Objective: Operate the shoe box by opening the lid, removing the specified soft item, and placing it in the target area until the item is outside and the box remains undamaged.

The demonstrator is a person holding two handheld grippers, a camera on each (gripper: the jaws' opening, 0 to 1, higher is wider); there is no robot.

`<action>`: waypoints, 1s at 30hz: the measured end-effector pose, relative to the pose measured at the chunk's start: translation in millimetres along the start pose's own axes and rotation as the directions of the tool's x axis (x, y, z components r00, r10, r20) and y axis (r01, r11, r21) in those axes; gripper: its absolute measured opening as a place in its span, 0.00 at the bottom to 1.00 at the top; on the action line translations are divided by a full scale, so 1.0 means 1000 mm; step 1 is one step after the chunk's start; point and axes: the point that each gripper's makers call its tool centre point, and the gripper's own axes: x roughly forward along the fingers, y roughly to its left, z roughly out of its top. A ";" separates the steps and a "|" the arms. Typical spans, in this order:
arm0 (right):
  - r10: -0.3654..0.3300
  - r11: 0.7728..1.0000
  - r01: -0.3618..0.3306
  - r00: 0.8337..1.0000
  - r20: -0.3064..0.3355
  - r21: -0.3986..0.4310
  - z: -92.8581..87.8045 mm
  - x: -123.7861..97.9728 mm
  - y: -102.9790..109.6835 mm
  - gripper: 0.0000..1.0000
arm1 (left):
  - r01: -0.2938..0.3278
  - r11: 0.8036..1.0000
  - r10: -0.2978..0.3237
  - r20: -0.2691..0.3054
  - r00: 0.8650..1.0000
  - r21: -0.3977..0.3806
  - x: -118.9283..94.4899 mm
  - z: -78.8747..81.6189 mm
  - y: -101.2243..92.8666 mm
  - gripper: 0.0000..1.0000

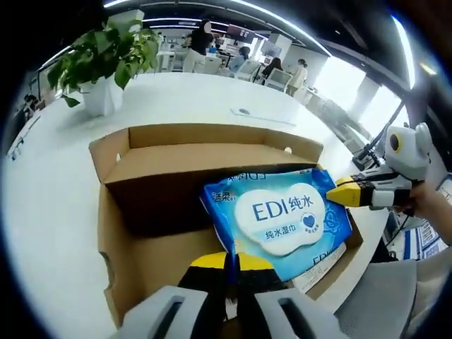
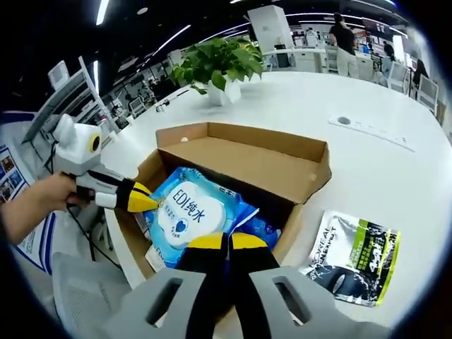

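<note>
An open cardboard shoe box lies on a white table, its lid flap folded back. A soft blue wet-wipes pack with a white label hangs over the box's open top, tilted. My left gripper is shut on the pack's near edge; in the right gripper view it comes in from the left in a person's hand. My right gripper is shut on the opposite edge, and it meets the pack's corner in the left gripper view.
A black, white and green sachet lies on the table beside the box. A potted plant stands at the far side. Printed paper shows in the box under the pack. People and desks fill the background.
</note>
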 end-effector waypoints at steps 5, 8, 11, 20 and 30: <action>0.004 1.000 -0.005 1.000 0.015 0.026 0.003 -0.006 0.002 0.00 | -0.011 1.000 0.010 0.019 1.000 0.015 -0.007 0.002 -0.005 0.01; 0.005 1.000 -0.005 1.000 0.019 0.030 0.004 -0.009 0.003 0.00 | -0.015 1.000 0.015 0.028 0.999 0.011 -0.012 0.003 -0.008 0.01; 0.007 0.999 -0.007 1.000 0.019 0.043 0.004 -0.014 0.004 0.00 | -0.033 0.999 0.032 0.048 0.998 0.027 -0.020 0.006 -0.015 0.01; 0.001 0.999 -0.003 0.999 0.034 0.049 0.010 -0.032 0.003 0.00 | -0.041 0.997 0.035 0.090 0.995 0.063 -0.033 0.015 -0.033 0.01; -0.020 0.998 0.017 0.999 0.041 0.066 0.008 -0.056 -0.007 0.00 | -0.026 0.996 0.013 0.146 0.989 0.086 -0.047 0.034 -0.067 0.00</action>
